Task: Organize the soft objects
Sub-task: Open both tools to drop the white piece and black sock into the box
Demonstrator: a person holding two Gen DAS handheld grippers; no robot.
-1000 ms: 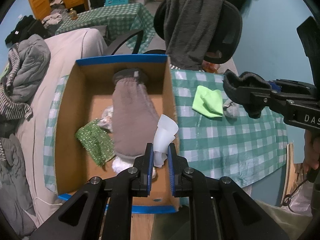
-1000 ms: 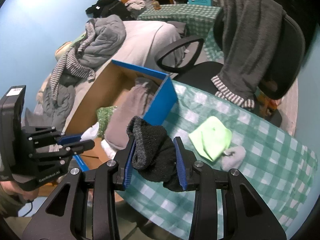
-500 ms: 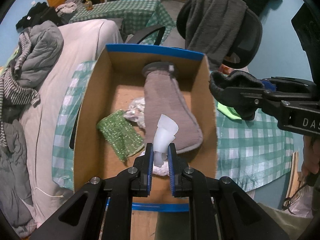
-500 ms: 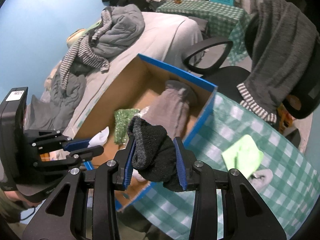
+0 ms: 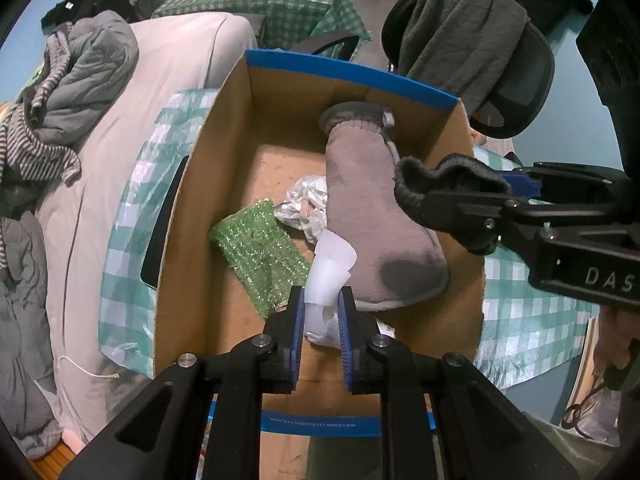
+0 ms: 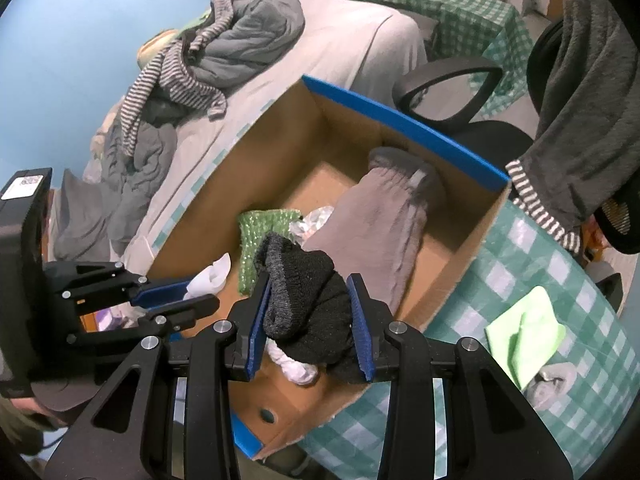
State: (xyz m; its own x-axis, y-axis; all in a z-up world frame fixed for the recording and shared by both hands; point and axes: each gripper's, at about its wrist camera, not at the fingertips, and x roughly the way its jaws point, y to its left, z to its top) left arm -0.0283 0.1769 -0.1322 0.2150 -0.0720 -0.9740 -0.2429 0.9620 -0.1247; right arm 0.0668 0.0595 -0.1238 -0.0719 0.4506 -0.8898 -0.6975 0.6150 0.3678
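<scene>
Both tongs hang over the open cardboard box [image 5: 192, 208], which stands at the left end of the checked worktop [image 6: 532, 264], beside the bed [image 5: 168, 92]. The left tongs [image 5: 319, 312] have a small white piece of soft material [image 5: 330, 268] between their pads, and the jaws are just starting to part, so this piece looks about to drop into the near end of the box. The right tongs [image 6: 310, 324] are clenched on a dark bundled sock [image 6: 304, 300], held above the box's near right corner and not yet let go. Already lying in the box are a long grey sock [image 5: 372, 216], a glittery green cloth [image 5: 260, 248], a crumpled silvery-white scrap [image 5: 306, 204] and something white [image 6: 294, 368] at the near wall. Outside it, toward the right edge of the worktop, a light green cloth [image 6: 528, 332] and a small grey item [image 6: 550, 380] touching it are waiting. By my reckoning the job is well past halfway: two pieces are at the point of release, and two more remain to be fetched.
</scene>
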